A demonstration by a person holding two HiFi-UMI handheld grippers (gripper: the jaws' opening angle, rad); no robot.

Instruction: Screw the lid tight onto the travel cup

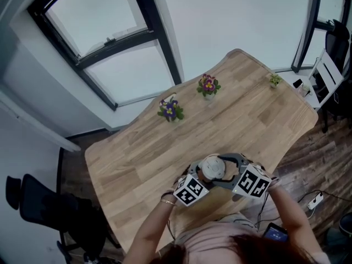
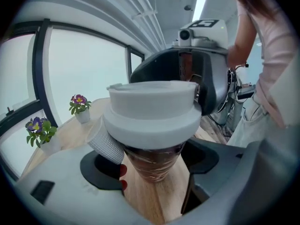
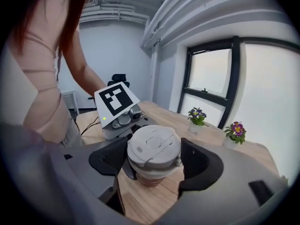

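While the right gripper (image 3: 154, 159) clamps the lid (image 3: 153, 145), left gripper (image 2: 151, 168) grips the half-hidden cup (image 2: 152, 161).

Long wooden table (image 1: 137, 158), wavy edge, pale planks. Three small potted plants along far side: purple flowers (image 1: 170, 110), pink flowers (image 1: 208, 86), small green one (image 1: 274, 80) near corner. Large black-framed windows (image 1: 104, 32), flat grey daylight. Pale walls (image 3: 117, 50). Dark wood floor (image 1: 324, 147). Black chair (image 1: 38, 208) left of table. Ceiling strip light (image 2: 200, 6) lit.
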